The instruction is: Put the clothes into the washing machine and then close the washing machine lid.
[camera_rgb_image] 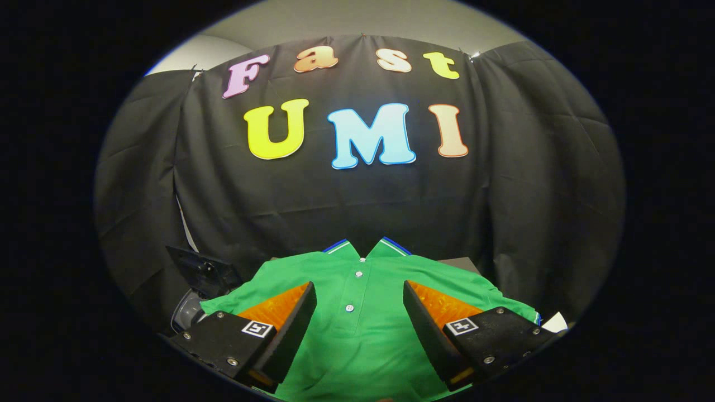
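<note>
Hovering spread wide, gripper [360, 293] w/ nothing pinched, fingers either side of the button placket of green polo shirt [357, 335]. Shirt lies flat under & between fingers, collar beyond them. Washing machine [192, 290] sits just left of shirt, lid up.

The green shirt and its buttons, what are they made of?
The shirt looks like soft matte knit cloth, likely cotton or polyester: it lies limp with gentle folds. Its buttons seem glossy pale plastic. The open claw hovers over it.
</note>
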Available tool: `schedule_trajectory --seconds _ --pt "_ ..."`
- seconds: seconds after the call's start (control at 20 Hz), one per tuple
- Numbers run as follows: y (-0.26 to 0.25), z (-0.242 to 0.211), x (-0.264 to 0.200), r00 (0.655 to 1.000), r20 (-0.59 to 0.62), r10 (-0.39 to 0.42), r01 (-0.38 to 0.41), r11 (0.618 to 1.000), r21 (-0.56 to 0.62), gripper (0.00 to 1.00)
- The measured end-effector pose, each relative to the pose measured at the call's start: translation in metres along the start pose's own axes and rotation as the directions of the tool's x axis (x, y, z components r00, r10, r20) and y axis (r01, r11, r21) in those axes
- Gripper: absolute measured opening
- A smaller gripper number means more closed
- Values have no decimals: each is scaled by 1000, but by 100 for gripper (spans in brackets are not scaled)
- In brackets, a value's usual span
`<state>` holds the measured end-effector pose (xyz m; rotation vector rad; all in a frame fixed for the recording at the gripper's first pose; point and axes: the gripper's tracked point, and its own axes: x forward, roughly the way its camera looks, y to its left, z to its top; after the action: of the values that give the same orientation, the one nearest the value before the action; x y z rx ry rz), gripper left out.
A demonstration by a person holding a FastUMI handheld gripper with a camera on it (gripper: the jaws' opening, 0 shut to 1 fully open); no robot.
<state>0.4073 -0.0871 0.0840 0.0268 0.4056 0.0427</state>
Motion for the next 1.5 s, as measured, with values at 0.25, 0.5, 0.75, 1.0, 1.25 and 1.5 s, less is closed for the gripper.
schedule_trajectory --seconds 0.25,0.5,0.75,1.0,1.25,1.5 --pt "-3 -5 39 993 -116 -2 7 999 38 96" --pt "-9 -22 60 973 -229 -26 25 1000 -7 96" --pt "-6 -37 65 952 -304 19 -9 999 34 96" --pt "-2 -46 64 941 -338 28 -28 1000 6 90" --pt "2 -55 58 942 -332 47 -67 997 -47 52" --pt "11 -54 55 942 -321 100 -98 995 20 2"
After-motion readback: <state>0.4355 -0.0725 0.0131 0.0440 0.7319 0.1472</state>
